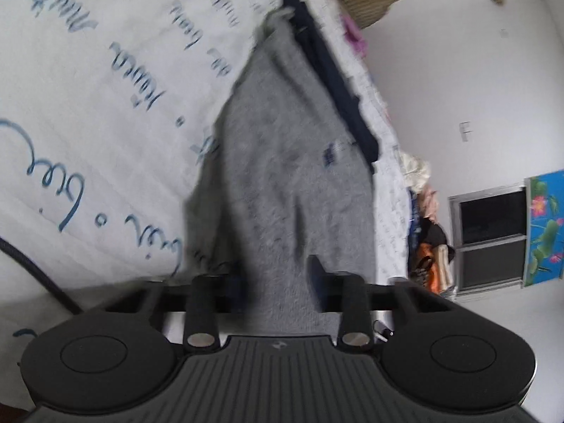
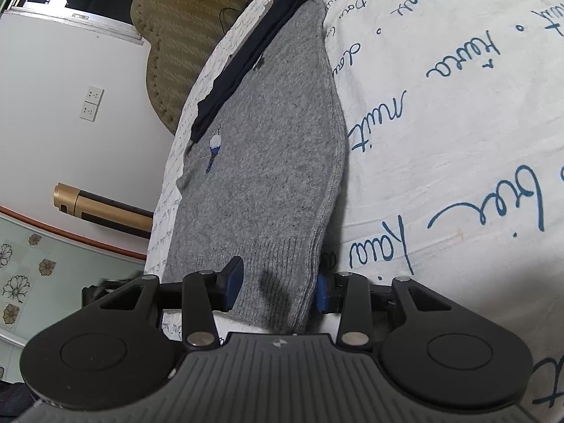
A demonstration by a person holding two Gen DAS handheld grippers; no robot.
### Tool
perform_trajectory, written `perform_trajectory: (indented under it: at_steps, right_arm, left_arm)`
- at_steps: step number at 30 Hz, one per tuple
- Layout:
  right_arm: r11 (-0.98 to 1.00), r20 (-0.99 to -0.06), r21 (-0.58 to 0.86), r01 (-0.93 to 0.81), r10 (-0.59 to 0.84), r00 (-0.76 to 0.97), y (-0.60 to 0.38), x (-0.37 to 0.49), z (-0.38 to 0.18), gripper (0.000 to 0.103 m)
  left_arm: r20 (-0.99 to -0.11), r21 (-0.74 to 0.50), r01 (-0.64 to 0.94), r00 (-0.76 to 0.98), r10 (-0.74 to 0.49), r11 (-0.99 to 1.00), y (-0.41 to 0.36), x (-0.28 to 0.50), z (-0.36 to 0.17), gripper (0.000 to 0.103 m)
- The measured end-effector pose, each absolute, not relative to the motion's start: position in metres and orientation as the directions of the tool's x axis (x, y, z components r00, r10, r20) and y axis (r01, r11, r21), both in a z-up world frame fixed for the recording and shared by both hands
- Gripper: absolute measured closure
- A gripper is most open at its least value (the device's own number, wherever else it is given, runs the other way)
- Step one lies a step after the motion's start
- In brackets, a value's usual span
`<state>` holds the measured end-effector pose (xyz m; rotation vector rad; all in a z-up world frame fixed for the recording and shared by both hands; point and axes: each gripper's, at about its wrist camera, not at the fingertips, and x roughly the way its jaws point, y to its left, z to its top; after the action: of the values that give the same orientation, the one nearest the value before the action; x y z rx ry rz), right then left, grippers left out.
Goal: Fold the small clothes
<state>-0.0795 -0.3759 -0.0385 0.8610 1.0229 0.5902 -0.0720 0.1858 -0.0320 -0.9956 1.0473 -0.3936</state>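
Here, mid-fold on a bed. Just ahead of both grippers, a grey knit sweater [image 2: 268, 162] spread long and narrow over the white bedspread [image 2: 458, 141] with blue script. Along the sweater's far-left edge as seen from the right gripper [image 2: 278, 290], a strip of dark navy cloth [image 2: 243, 60], either a second garment or an inner layer; impossible to say which.

Right gripper: partly open, ribbed hem bunched between the fingers [image 2: 234, 282], each blue pad touching knit on its side. Looks like a hold on the hem, clamped across a thick wad.

Left gripper [image 1: 278, 283]: view badly blurred. Grey fabric filling the gap between the fingers [image 1: 317, 275], jaws set fairly narrow. Pressing or merely straddling, cannot tell from this picture.

Progress, as a judgement: sweater already narrowed to a long band, so sides probably folded inward. Remaining: near hem carried away from the grippers toward the far collar end, perhaps twice, then flattened. A heap of mixed clothes [image 1: 426, 211] off to the right of the left gripper, near the wall, possibly still to be folded. No finished stack in either view.
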Motion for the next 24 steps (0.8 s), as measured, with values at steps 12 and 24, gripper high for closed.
perform_trajectory:
  at_steps: [12, 24]
  right_arm:
    - [0.564, -0.503, 0.824, -0.047, 0.767, 0.398, -0.368, -0.074, -0.042, 0.094]
    - [0.47, -0.399, 0.88, -0.073, 0.812, 0.427, -0.385, -0.08, -0.028, 0.093]
  left_arm:
    - [-0.616, -0.774, -0.18, 0.435, -0.657, 0.607, 0.18, -0.069, -0.037, 0.097]
    - [-0.587, -0.774, -0.086, 0.47, -0.659, 0.628, 0.185, -0.067, -0.005, 0.098]
